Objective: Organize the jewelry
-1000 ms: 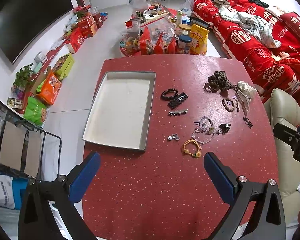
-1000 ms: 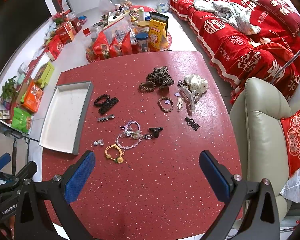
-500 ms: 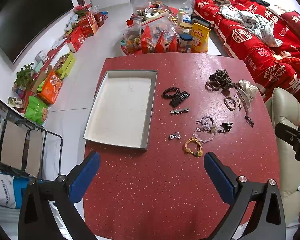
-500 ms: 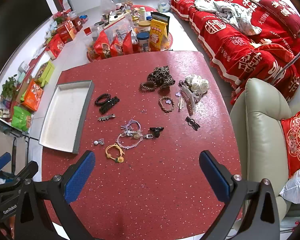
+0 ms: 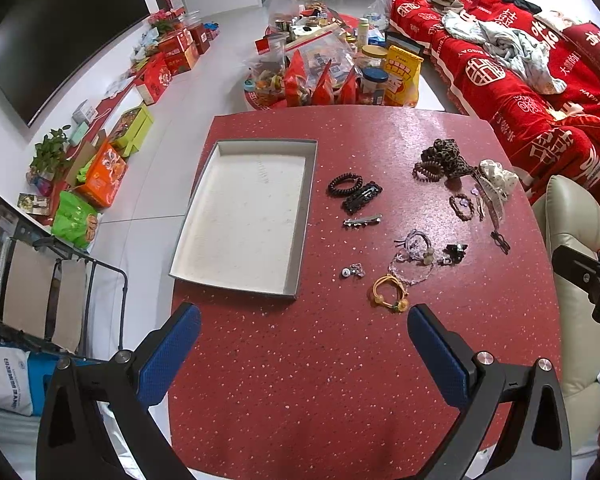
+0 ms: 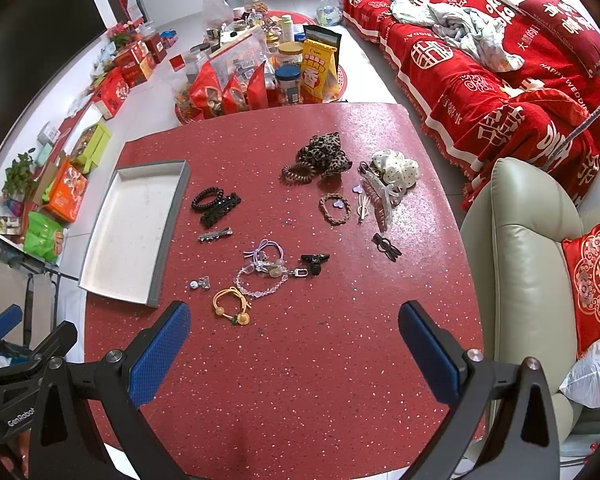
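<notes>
A shallow grey tray (image 5: 308, 200) with a white inside lies empty on the left of the red table (image 5: 320, 360); it also shows in the right wrist view (image 6: 168, 236). Jewelry and hair pieces are scattered to its right: a yellow cord bracelet (image 5: 388, 290) (image 6: 232, 306), a black coil tie (image 5: 344, 184), a silver clip (image 5: 362, 222), a clear bead bracelet (image 6: 260, 280), a leopard scrunchie (image 6: 326, 152), a white scrunchie (image 6: 396, 168). My left gripper (image 5: 304, 336) and right gripper (image 6: 294, 332) are open and empty, held above the table's near part.
A beige leather chair (image 6: 528, 248) stands at the table's right edge. A red-covered sofa (image 6: 500, 80) runs along the right. Snack bags and jars (image 6: 260, 76) crowd a low table beyond the far edge. Boxes (image 5: 100, 176) line the floor at left.
Both views have shifted only slightly; the left wrist view has drawn back a little, so the tray and jewelry sit a bit higher. Nothing on the table has moved.
</notes>
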`<state>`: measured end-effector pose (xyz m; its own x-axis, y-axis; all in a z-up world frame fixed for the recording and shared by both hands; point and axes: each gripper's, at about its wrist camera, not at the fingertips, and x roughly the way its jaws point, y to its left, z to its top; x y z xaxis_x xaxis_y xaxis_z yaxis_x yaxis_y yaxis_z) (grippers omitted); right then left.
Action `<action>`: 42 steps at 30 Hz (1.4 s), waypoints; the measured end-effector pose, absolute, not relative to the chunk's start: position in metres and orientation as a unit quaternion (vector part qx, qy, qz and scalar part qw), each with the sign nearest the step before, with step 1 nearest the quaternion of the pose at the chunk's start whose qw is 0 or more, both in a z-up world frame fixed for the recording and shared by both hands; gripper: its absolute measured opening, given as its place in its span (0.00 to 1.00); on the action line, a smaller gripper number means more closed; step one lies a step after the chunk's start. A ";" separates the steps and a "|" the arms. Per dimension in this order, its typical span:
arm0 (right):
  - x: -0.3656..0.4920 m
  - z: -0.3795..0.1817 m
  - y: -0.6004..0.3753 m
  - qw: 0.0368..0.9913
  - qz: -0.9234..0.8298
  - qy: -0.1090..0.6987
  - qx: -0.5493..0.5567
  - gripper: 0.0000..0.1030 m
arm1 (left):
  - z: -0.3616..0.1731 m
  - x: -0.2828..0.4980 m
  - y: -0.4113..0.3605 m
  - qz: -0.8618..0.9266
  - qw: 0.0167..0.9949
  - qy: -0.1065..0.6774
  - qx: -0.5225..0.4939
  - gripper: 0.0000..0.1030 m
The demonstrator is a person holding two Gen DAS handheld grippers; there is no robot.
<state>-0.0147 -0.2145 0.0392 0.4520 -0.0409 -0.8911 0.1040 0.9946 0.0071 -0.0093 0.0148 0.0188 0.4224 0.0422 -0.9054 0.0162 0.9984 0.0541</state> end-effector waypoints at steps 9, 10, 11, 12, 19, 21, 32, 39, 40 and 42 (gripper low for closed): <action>-0.015 0.039 -0.215 0.852 -0.043 0.522 0.030 1.00 | 0.019 -0.009 0.015 0.008 0.843 0.538 0.027 1.00; -0.015 0.039 -0.215 0.852 -0.043 0.522 0.030 1.00 | 0.019 -0.009 0.016 0.008 0.843 0.538 0.027 1.00; -0.016 0.040 -0.214 0.852 -0.043 0.522 0.030 1.00 | 0.019 -0.009 0.015 0.008 0.843 0.538 0.027 1.00; -0.015 0.039 -0.214 0.851 -0.043 0.522 0.030 1.00 | 0.019 -0.009 0.014 0.008 0.843 0.538 0.028 1.00; -0.016 0.039 -0.215 0.852 -0.043 0.522 0.031 1.00 | 0.019 -0.010 0.017 0.008 0.843 0.538 0.028 1.00; -0.016 0.039 -0.214 0.852 -0.043 0.521 0.030 1.00 | 0.019 -0.010 0.015 0.009 0.843 0.538 0.028 1.00; -0.016 0.039 -0.215 0.852 -0.042 0.521 0.030 1.00 | 0.019 -0.010 0.014 0.009 0.842 0.538 0.029 1.00; -0.016 0.038 -0.215 0.852 -0.042 0.521 0.031 1.00 | 0.018 -0.010 0.014 0.009 0.842 0.539 0.029 1.00; -0.016 0.038 -0.215 0.852 -0.042 0.521 0.031 1.00 | 0.018 -0.010 0.015 0.009 0.842 0.539 0.029 1.00; -0.016 0.038 -0.215 0.852 -0.042 0.521 0.030 1.00 | 0.018 -0.010 0.013 0.009 0.842 0.539 0.029 1.00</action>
